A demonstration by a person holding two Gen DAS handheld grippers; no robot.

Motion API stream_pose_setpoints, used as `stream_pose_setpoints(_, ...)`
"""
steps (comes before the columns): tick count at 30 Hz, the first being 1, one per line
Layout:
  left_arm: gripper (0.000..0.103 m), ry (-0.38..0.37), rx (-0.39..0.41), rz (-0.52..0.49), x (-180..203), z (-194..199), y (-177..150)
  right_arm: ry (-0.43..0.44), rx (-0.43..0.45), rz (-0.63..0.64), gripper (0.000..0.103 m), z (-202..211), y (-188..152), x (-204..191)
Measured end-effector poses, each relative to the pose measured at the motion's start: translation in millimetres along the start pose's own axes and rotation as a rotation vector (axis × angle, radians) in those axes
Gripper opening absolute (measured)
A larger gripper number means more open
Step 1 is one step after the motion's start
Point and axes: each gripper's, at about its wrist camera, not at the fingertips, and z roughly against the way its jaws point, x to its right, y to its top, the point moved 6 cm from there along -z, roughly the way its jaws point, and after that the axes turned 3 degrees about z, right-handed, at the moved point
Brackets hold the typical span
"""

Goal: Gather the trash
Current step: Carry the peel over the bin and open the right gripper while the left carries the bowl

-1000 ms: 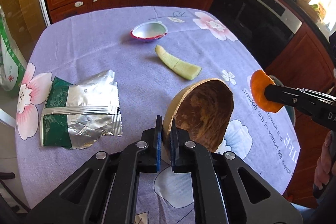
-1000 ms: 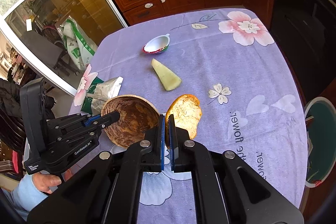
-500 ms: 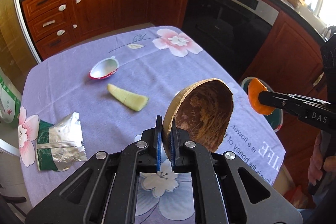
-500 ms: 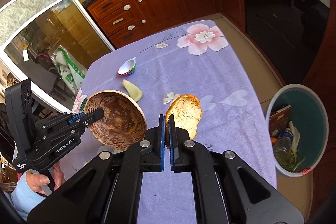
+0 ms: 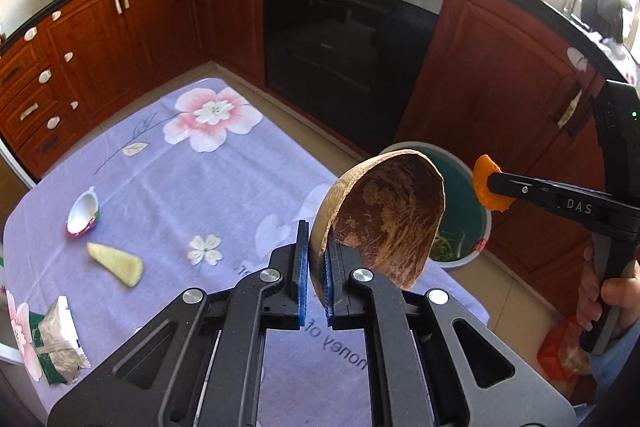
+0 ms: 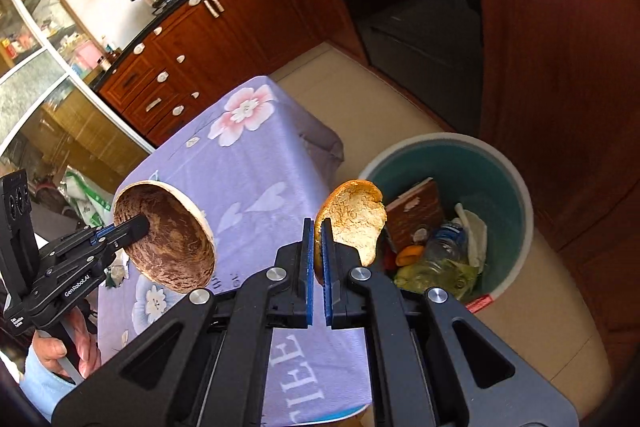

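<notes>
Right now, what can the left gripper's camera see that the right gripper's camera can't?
Only the left wrist view shows the leftover table trash: a small foil cup, a pale melon slice and a crumpled wrapper. Only the right wrist view looks into the bin, showing a plastic bottle. Both show the left gripper clamping the big brown shell and the right gripper clamping the orange peel.

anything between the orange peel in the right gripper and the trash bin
Nothing visible blocks it. The right hand-held gripper holds the orange peel in the air past the table edge, and the open bin sits on the floor just beyond and below, already holding some rubbish.
</notes>
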Motion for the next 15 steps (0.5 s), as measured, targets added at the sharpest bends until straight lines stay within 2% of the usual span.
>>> stream_pose_setpoints(5, 0.007, -0.026, -0.031, -0.042, 32.7, -27.2, 9.4, -0.022, -0.018, -0.072, 0.004, -3.0, -5.2, 44.3)
stream_pose_setpoints(15, 0.007, -0.065, -0.086, -0.091, 75.6, -73.7, 23.8, -0.038, -0.074, -0.153, 0.004, -30.2, -8.5, 89.7)
